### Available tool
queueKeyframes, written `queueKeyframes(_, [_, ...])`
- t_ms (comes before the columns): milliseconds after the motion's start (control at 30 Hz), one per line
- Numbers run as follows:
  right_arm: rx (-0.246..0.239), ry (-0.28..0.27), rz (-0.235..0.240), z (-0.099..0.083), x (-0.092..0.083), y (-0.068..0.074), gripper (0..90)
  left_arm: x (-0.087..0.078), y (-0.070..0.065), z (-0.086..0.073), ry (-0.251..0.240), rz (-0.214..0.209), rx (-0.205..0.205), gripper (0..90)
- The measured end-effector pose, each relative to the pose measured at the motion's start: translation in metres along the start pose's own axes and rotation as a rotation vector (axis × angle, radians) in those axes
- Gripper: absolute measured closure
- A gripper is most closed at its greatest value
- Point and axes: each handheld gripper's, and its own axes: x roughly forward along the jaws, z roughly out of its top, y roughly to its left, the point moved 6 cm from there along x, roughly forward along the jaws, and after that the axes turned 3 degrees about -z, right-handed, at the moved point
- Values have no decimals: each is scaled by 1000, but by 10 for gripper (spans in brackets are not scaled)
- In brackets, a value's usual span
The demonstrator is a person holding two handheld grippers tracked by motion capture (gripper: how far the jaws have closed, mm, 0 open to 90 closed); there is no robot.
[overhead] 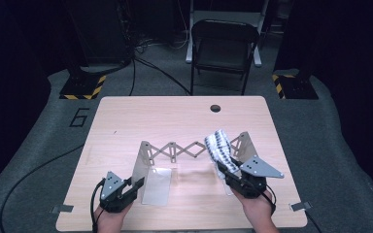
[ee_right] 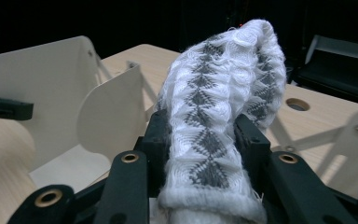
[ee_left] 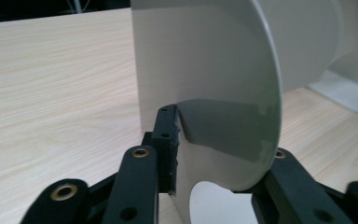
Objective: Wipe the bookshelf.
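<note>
Counter: pale wood-grain top with a round hole near the far edge; bears all items listed below.

Rack: flat pale plates joined by a crisscross scissor linkage, standing upright across the middle of the counter; a rounded end panel at each side.

Left panel: upright, rounded plate at the rack's left end; a flat foot lies on the counter in front of it. In the left gripper view the panel stands edge-on between the jaws.

Sock: white knit with grey diamond pattern; raised above the counter at the rack's right end, toe end uppermost and bent over. In the right gripper view the sock rises straight up between the jaws, cuff at the bottom.

Left hand-held gripper: near the counter's front left, pointing at the left panel. Jaws stand on either side of the panel's lower edge; one pad lies against the plate, the other sits at its rim. Whether they press on it cannot be told.

Right hand-held gripper: front right of the counter, grey three-cornered plate on top. Jaws clenched on the sock's lower part, both pads pressed into the knit.

Chair: dark folding chair on the floor beyond the counter.
</note>
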Motion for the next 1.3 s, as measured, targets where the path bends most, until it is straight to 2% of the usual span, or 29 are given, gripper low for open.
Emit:
queueKeyframes(33, [-23,19,15,-5,7,9,630,0,-3,2,-16,-5,-8,629])
queueKeyframes(100, [-38,38,23,-13,14,17,630,-2,-4,3,-30,-10,-12,599])
queueKeyframes(133, [-41,45,27,-17,17,19,630,-3,-4,3,-28,-11,0,592])
queueKeyframes(233, [-29,84,40,-30,23,26,629,-4,-6,4,-38,-24,-14,569])
queueKeyframes(267, [-29,84,40,-30,23,26,629,-4,-6,4,-38,-24,-14,562])
queueKeyframes(300, [-35,101,35,-38,26,27,630,-5,-8,4,-31,-34,-5,549])
queueKeyframes(467, [-23,137,13,-52,30,20,629,-5,-17,3,-35,-46,1,503])
queueKeyframes(633, [6,170,-24,-68,31,6,629,-4,-29,-2,-12,-74,10,491])
queueKeyframes(733, [6,168,-28,-70,31,2,629,-3,-33,-4,-10,-72,10,491])
queueKeyframes(767, [14,166,-44,-70,31,0,630,-3,-37,-5,5,-93,24,491])
queueKeyframes(867, [12,172,-60,-69,32,-5,632,-1,-41,-6,9,-104,31,492])
queueKeyframes(900, [19,168,-61,-69,33,-6,632,-1,-41,-6,10,-111,49,491])
queueKeyframes(967, [28,161,-70,-67,34,-8,633,0,-43,-5,-2,-109,40,489])
queueKeyframes(1033, [37,168,-74,-67,34,-8,631,-2,-42,-5,6,-121,51,485])
queueKeyframes(1100, [41,168,-74,-67,34,-5,628,-3,-42,-3,-8,-115,33,480])
queueKeyframes(1133, [39,162,-75,-67,35,-3,627,-4,-40,-2,-17,-109,43,476])
queueKeyframes(1167, [29,169,-71,-67,36,0,626,-5,-38,-2,-6,-113,38,473])
queueKeyframes(1267, [22,188,-54,-68,43,9,626,-3,-35,-3,-13,-96,27,470])
queueKeyframes(1300, [17,187,-49,-67,46,12,626,-4,-34,-5,10,-103,34,470])
